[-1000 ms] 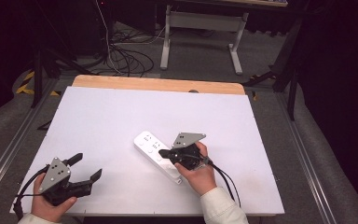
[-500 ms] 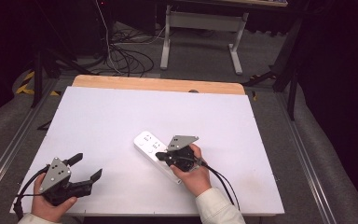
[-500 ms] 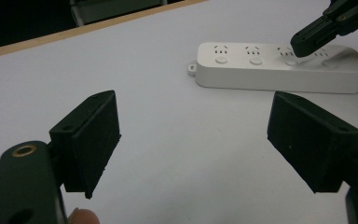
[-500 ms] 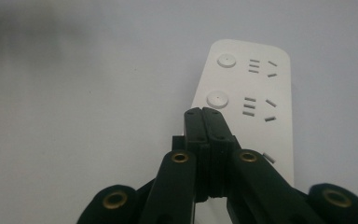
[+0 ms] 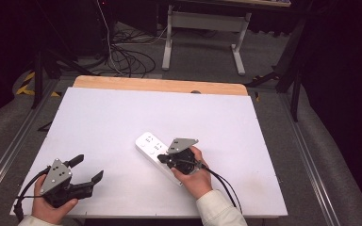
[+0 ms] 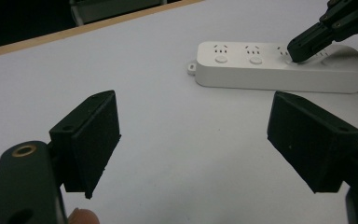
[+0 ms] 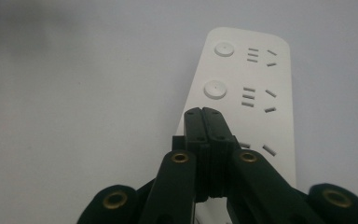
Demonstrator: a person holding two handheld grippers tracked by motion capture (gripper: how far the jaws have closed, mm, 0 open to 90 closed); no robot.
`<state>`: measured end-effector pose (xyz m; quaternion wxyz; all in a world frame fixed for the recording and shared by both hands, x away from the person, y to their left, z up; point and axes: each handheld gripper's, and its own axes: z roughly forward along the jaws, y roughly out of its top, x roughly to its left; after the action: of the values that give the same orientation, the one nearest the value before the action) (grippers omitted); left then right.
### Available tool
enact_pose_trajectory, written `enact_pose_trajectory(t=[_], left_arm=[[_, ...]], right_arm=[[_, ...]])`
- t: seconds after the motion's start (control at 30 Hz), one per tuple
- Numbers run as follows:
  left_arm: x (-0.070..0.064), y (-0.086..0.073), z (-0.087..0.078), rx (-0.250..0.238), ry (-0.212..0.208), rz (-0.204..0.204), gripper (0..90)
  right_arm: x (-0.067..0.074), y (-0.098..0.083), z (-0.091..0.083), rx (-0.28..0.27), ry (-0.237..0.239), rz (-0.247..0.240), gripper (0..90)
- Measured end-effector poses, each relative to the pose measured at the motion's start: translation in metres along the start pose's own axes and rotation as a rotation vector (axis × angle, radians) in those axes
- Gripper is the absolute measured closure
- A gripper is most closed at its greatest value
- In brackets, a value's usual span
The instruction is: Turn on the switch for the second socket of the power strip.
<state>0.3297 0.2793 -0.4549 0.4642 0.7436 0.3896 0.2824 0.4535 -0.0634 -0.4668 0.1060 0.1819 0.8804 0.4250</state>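
Note:
A white power strip (image 5: 150, 143) with round switch buttons lies at an angle on the white table (image 5: 122, 117), right of centre near the front. My right gripper (image 5: 161, 158) is shut with nothing between its jaws. In the right gripper view its tips (image 7: 202, 114) point down at the strip (image 7: 256, 79) just below the second button (image 7: 214, 88). The left gripper view shows that tip (image 6: 298, 51) touching the strip's top (image 6: 261, 70). My left gripper (image 5: 89, 167) is held open and empty near the front left corner, its pads (image 6: 98, 135) facing the strip.
A wooden edge (image 5: 160, 85) runs along the table's far side. Beyond it on the floor lie cables (image 5: 122, 56) and a white stand (image 5: 202, 28). Metal rails (image 5: 9, 155) flank the table. Bare table stretches between the two grippers and behind the strip.
My right gripper has shifted a little to the left and down onto the strip. The left gripper and the strip have stayed in place.

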Motion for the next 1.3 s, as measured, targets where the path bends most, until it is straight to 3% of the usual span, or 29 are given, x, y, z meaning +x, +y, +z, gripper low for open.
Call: enact_pose_trajectory(t=[0.37,1.0,1.17,1.3], left_arm=[[-0.0006,-0.0001,0.0002,0.001,-0.003,-0.005,17.4],[-0.0009,-0.0001,0.0001,0.0,-0.004,-0.005,17.4],[-0.0009,-0.0002,0.0004,0.0,-0.006,-0.006,17.4],[-0.001,-0.0003,0.0007,0.0,-0.007,-0.007,17.4]], right_arm=[[0.0061,-0.0004,0.0013,-0.002,-0.034,-0.017,90.0],[0.0057,-0.0029,0.0031,-0.008,-0.031,0.003,90.0],[0.004,-0.0035,0.0036,-0.008,-0.074,0.004,90.0],[0.0038,-0.0036,0.0033,-0.008,-0.083,0.001,90.0]])
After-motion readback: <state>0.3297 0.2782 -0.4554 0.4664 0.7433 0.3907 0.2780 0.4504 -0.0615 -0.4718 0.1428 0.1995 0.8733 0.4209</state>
